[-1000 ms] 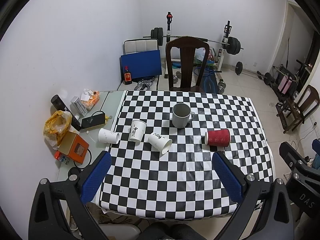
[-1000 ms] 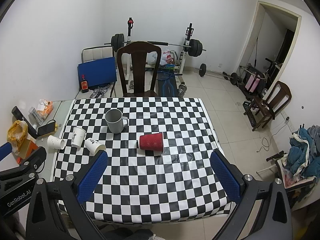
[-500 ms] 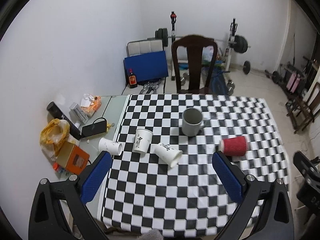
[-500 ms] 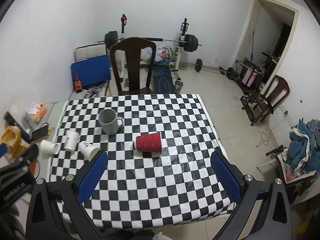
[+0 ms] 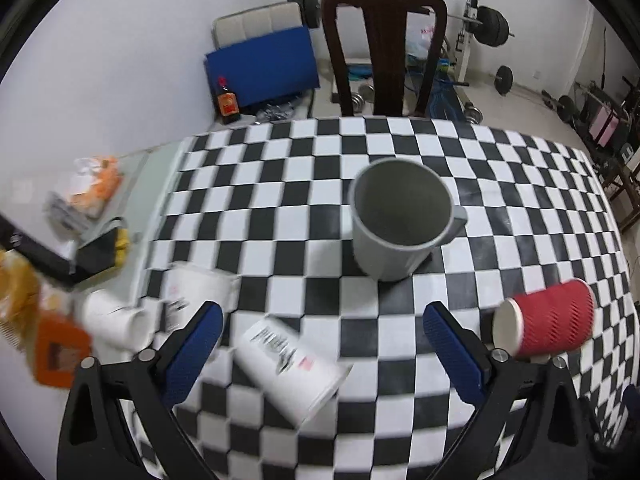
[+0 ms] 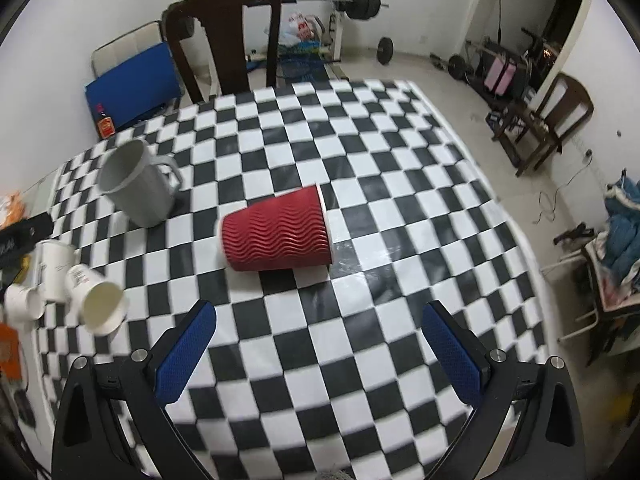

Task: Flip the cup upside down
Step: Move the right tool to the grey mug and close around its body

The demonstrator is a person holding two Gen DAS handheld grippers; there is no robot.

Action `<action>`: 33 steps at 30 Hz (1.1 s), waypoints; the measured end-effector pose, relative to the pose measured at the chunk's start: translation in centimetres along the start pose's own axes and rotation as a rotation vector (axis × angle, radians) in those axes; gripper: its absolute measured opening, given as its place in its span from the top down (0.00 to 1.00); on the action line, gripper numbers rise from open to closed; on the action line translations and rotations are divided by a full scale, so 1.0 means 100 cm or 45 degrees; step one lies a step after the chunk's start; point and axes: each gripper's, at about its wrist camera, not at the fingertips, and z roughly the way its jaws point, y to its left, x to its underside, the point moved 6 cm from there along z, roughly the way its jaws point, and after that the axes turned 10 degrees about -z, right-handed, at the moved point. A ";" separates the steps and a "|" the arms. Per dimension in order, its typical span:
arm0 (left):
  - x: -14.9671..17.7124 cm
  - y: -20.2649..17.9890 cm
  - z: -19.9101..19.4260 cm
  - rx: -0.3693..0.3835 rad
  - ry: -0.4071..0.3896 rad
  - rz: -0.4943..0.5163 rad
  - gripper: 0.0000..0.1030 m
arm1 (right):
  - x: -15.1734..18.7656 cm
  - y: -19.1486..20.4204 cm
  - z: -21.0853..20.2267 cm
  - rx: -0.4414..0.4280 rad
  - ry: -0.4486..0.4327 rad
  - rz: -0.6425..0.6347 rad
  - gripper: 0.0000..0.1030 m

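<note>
Both tools have been brought down and forward toward the desk since the earlier frames; cups now fill much more of each view. Left tool is spread wide, nothing held, aimed at the grey mug, which stands upright, mouth up, handle on its right. Right tool is likewise spread wide and empty, hovering short of the red cup.

Red cup: ribbed wavy-pattern paper sleeve, white rim, lying on its side on the checkered cloth, mouth toward the right in the right wrist view, base toward the mug. Not yet flipped.

Three white paper cups are clustered at the desk's left edge: one upright, two tipped over. Left wrist view is motion-blurred there. A dark wooden chair is seen behind the desk.
</note>
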 end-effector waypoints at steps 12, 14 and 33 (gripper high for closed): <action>-0.007 -0.042 0.069 0.039 0.004 -0.023 0.04 | -0.005 0.005 0.087 -0.001 0.058 0.037 0.00; -0.012 -0.043 0.072 0.047 -0.004 -0.028 0.04 | -0.004 0.004 0.094 -0.004 0.061 0.046 0.00; -0.045 -0.052 0.063 0.064 -0.236 0.018 0.25 | -0.008 -0.009 0.109 0.017 0.032 0.041 0.00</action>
